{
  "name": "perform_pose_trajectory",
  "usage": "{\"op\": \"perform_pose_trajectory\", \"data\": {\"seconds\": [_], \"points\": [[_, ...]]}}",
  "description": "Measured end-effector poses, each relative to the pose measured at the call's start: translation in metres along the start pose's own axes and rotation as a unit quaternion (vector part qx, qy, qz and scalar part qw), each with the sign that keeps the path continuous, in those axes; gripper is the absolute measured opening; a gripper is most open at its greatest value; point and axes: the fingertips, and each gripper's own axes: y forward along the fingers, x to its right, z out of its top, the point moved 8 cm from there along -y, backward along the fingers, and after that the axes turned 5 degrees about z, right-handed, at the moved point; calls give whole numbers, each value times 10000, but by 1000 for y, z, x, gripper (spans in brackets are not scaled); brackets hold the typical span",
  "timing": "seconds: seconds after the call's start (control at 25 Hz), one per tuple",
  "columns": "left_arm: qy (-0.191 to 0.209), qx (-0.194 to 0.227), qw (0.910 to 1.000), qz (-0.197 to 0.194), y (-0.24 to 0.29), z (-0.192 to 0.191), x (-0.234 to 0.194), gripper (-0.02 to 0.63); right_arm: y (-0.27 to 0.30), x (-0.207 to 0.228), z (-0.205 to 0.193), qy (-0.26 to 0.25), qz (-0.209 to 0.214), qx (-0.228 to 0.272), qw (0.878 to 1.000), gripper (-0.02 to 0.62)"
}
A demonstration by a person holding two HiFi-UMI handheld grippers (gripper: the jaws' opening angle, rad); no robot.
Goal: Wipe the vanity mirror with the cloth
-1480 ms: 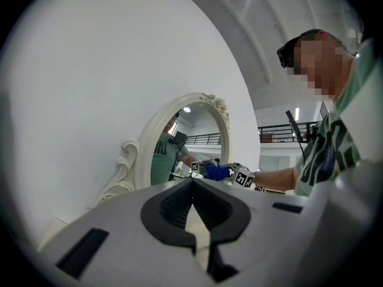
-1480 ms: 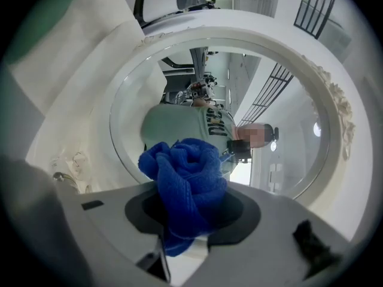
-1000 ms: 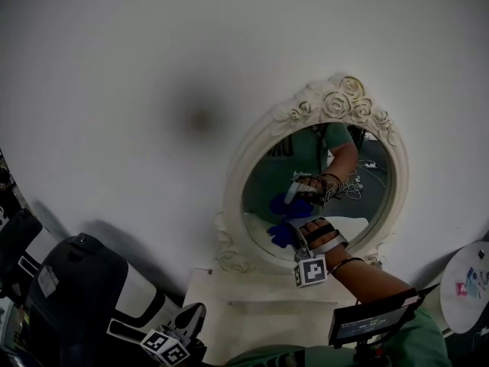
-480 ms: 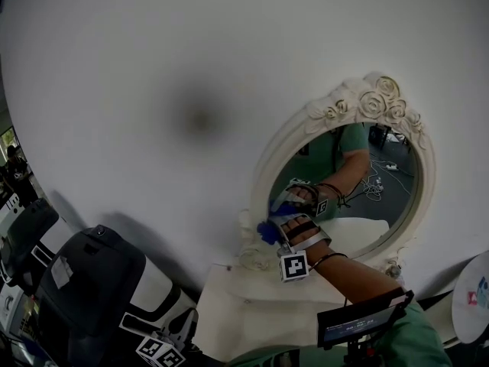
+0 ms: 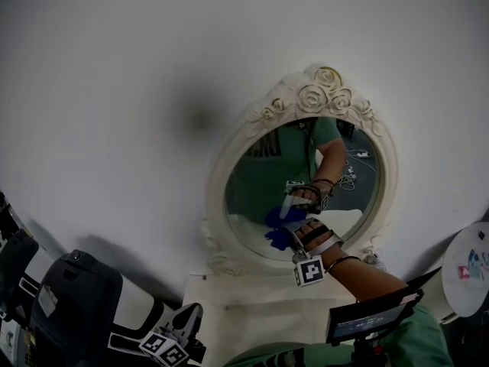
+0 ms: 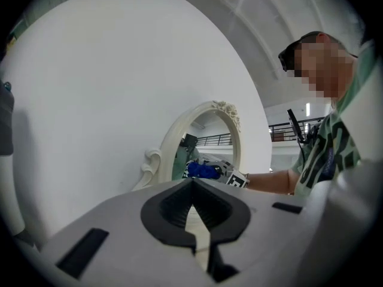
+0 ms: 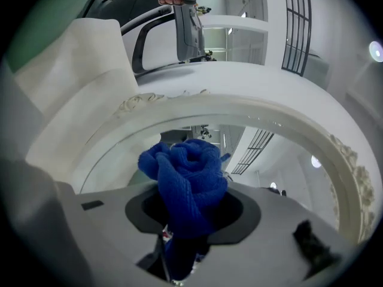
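head view first: our left gripper (image 5: 192, 316) hangs low at the bottom edge, over a white ledge (image 5: 229, 304) and beside a dark case (image 5: 72, 304), well apart from the mirror. in the left gripper view its jaws are pressed together at the tips with nothing between them. a small screen (image 5: 370, 318) sits near our right forearm. our right hand (image 5: 321, 239) reaches up and forward with the right gripper (image 5: 292, 237). the right gripper view shows its jaws pinching a bunched blue cloth (image 7: 188, 172), which bulges out past the tips. the cloth sits against the lower part of the mirror (image 5: 256, 182) glass, a little left of centre, and its blue reflection shows just above it. the mirror is oval, with a cream frame topped by carved roses, and it stands upright against a plain white wall (image 5: 137, 67). the glass reflects our arm and a green sleeve.
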Motion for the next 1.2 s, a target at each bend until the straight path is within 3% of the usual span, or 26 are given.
{"op": "perform_pose_trajectory", "data": {"seconds": [0.32, 0.64, 1.0, 1.08, 1.2], "points": [[-84, -210, 9974, -683, 58, -11, 37, 9, -61, -32, -117, -17, 67, -1000, 9950, 155], [-105, -247, 9962, -829, 71, -18, 49, 8, -92, -56, -185, 180, 312, -1794, 9831, 155], [-67, -116, 9981, -593, 44, -13, 37, 8, -92, -47, -174, 483, 618, -2105, 9744, 155], [-90, -92, 9987, -486, 33, -12, 32, 8, -87, -38, -149, 433, 553, -1832, 9806, 155], [-153, -63, 9993, -325, 18, -12, 25, 8, -66, -21, -87, 330, 364, -1047, 9933, 155]]}}
